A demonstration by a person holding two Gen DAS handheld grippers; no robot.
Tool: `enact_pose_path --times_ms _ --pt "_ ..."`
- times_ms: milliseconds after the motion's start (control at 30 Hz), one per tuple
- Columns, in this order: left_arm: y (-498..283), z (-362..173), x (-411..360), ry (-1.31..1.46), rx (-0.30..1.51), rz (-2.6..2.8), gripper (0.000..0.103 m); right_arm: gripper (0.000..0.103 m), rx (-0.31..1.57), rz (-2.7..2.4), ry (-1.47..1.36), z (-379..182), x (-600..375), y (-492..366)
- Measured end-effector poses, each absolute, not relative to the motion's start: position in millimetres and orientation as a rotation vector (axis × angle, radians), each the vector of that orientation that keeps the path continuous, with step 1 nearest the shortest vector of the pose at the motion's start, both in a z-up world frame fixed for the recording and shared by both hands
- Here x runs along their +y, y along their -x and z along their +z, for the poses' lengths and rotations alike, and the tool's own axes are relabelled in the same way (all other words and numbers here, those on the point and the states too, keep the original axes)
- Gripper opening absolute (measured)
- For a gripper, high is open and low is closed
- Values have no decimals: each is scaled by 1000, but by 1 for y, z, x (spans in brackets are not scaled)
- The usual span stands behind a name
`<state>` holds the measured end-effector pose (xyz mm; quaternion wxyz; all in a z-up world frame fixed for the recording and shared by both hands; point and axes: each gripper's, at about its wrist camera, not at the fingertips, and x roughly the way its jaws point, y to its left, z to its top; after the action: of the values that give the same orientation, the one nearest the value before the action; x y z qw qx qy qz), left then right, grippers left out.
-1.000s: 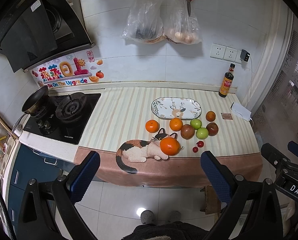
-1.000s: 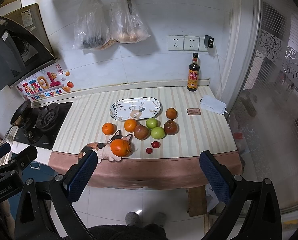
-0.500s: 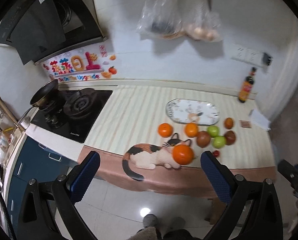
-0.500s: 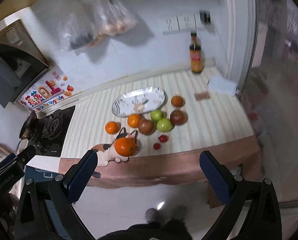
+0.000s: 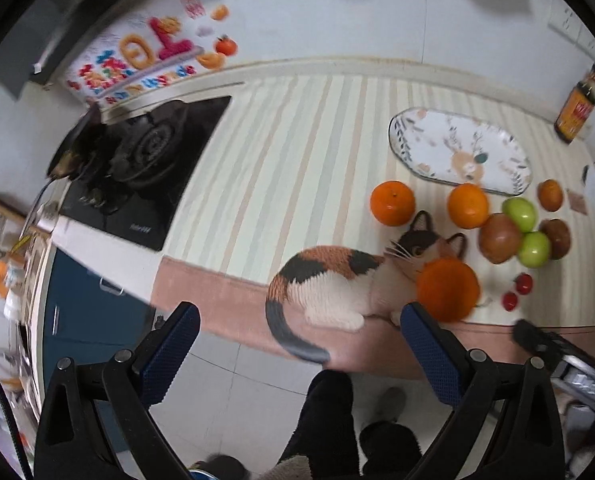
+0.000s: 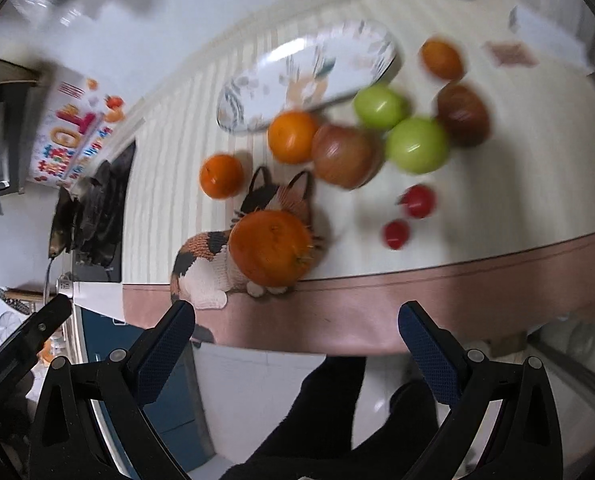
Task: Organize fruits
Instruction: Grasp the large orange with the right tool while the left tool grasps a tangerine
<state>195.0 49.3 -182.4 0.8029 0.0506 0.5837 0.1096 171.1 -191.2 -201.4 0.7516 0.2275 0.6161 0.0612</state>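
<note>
Fruits lie on a striped counter cloth in front of an empty oval patterned plate (image 5: 461, 152) (image 6: 305, 72). A big orange (image 5: 447, 290) (image 6: 271, 254) sits nearest the front edge on a printed cat. Behind it are two smaller oranges (image 5: 392, 203) (image 5: 467, 205), two green apples (image 5: 519, 213) (image 6: 416, 145), brown-red fruits (image 5: 499, 238) (image 6: 343, 156) and two small red tomatoes (image 5: 523, 283) (image 6: 417, 201). My left gripper (image 5: 297, 348) and right gripper (image 6: 295, 342) are both open and empty, in front of the counter edge, below the big orange.
A gas hob (image 5: 145, 168) with a pan stands at the counter's left. A sauce bottle (image 5: 575, 110) stands at the back right by the tiled wall. A small card and white paper (image 6: 549, 36) lie at the right. The person's legs and the floor show below.
Both grippers have moved forward and down toward the counter's front edge. The fruits now look much larger and nearer. Both stay open and the fruits have not moved.
</note>
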Motion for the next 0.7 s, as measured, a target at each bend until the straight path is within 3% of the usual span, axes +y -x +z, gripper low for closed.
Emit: enact_pose_path --times_ms 167,300,700 --pt "-260 -230 67 -148 1362 123 103 103 1454 76 -572 -268 -147 -220" --pt "-306 -259 72 -151 1435 22 103 92 1537 4 -616 -309 -119 -241" --pt "-390 -339 13 -211 1589 -233 102 88 1547 -130 -483 -314 -90 -254"
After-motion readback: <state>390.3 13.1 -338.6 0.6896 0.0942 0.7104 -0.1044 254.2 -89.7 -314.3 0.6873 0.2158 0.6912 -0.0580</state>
